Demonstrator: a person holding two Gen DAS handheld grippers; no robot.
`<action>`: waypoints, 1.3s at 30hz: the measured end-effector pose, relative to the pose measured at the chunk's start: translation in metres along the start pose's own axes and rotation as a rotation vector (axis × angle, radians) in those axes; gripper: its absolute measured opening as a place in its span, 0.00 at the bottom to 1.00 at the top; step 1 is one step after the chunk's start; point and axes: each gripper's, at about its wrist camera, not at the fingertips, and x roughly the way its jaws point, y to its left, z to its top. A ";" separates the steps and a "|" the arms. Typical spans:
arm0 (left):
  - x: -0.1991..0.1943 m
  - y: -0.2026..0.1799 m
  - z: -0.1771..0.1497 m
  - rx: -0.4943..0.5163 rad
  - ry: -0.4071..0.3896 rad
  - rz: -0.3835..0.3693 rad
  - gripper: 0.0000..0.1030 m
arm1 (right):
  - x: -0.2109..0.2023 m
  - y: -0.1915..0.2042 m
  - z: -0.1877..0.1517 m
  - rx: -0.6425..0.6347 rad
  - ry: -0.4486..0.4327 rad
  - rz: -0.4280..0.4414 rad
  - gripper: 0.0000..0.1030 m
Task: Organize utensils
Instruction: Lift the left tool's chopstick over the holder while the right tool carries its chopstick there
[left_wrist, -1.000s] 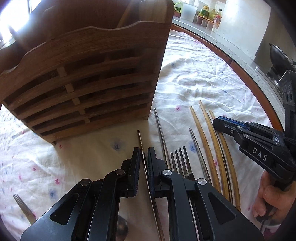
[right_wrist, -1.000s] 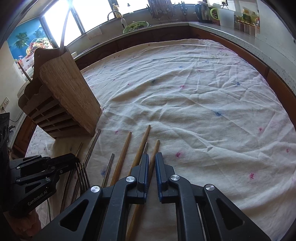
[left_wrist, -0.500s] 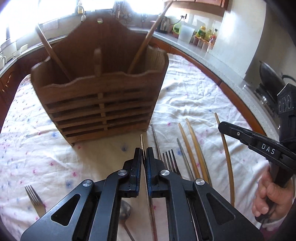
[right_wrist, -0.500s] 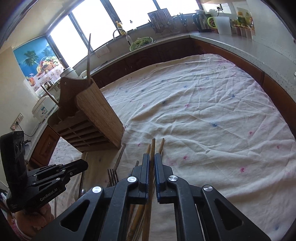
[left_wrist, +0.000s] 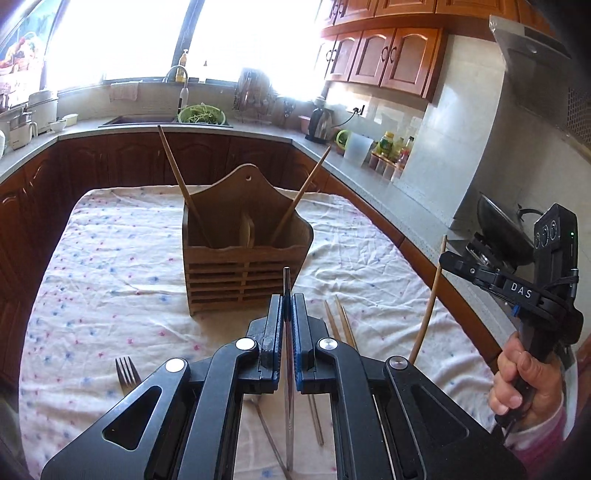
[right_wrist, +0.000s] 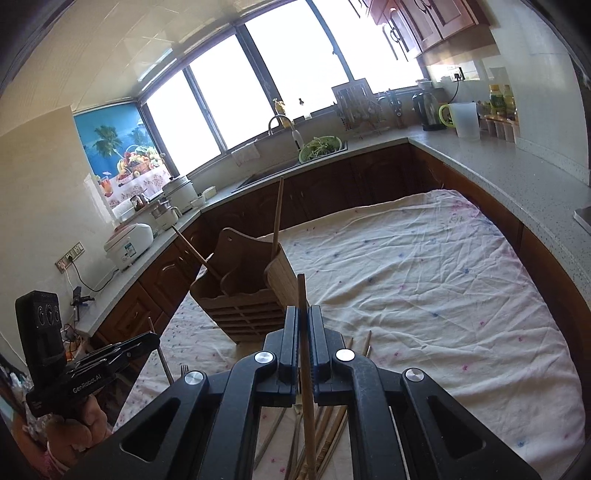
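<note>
A wooden utensil holder (left_wrist: 243, 273) stands on the clothed table, with two wooden chopsticks leaning in it; it also shows in the right wrist view (right_wrist: 243, 299). My left gripper (left_wrist: 287, 310) is shut on a metal chopstick (left_wrist: 287, 291), raised above the table in front of the holder. My right gripper (right_wrist: 303, 321) is shut on a wooden chopstick (right_wrist: 302, 295), raised to the holder's right; in the left wrist view that chopstick (left_wrist: 430, 302) points up. More wooden chopsticks (left_wrist: 341, 325) and a fork (left_wrist: 125, 371) lie on the cloth.
A floral white cloth (right_wrist: 424, 280) covers the table. Kitchen counters with a sink, green colander (left_wrist: 201, 114), kettle and bottles ring the table. A wok (left_wrist: 498, 229) sits on the stove at right. More utensils lie under both grippers.
Both grippers have lifted away from the cloth, each carrying its chopstick, and pulled back from the holder, which now looks farther away.
</note>
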 end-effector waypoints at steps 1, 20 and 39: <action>-0.003 0.000 0.001 -0.001 -0.009 0.000 0.04 | -0.003 0.002 0.002 -0.002 -0.008 0.003 0.05; -0.040 0.014 0.024 -0.020 -0.134 0.006 0.03 | -0.010 0.024 0.029 -0.039 -0.085 0.035 0.05; -0.052 0.034 0.135 0.014 -0.372 0.128 0.03 | 0.013 0.064 0.121 -0.081 -0.256 0.074 0.04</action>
